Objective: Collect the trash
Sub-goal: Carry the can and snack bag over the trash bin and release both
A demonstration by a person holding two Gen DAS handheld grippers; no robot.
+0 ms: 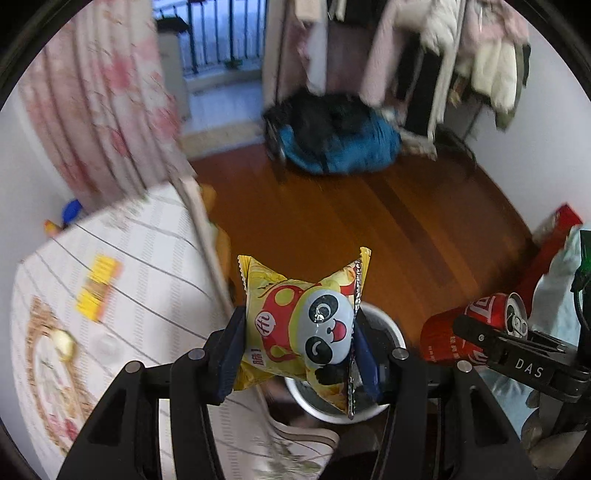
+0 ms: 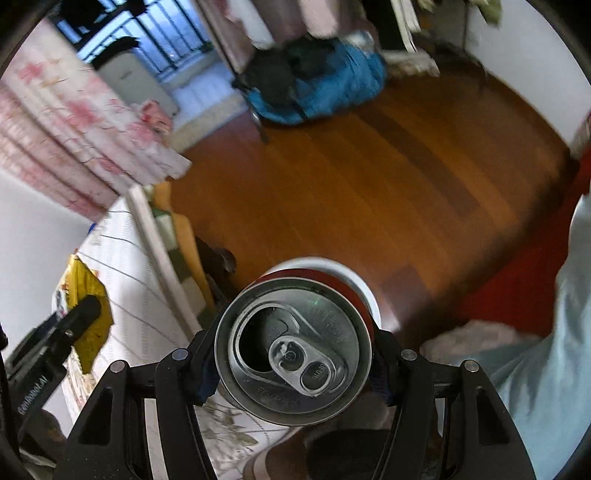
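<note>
The snack bag [image 1: 299, 328] sits between the left claw [image 1: 297, 350] fingers, above the bin [image 1: 384, 325] on the floor [image 1: 369, 221]. The can [image 1: 476, 325] hangs right of it; the bed [image 1: 129, 295] lies left.

Both cams sit just behind their jaws, looking fwd and down along them.

Left wrist cam: above the bed's [image 1: 155, 258] near edge, facing across the wooden floor [image 1: 332, 221] to the clothes rack [image 1: 443, 74]; snack packet [image 1: 303, 325] fills the close foreground, right gripper [image 1: 491, 332] at its right.

Right wrist cam: similar height and heading, can top [image 2: 295, 350] very close.

Shared: bed edge, floor, blue bag [image 1: 343, 147], white bin [image 1: 384, 325], balcony rail [image 2: 166, 33].
</note>
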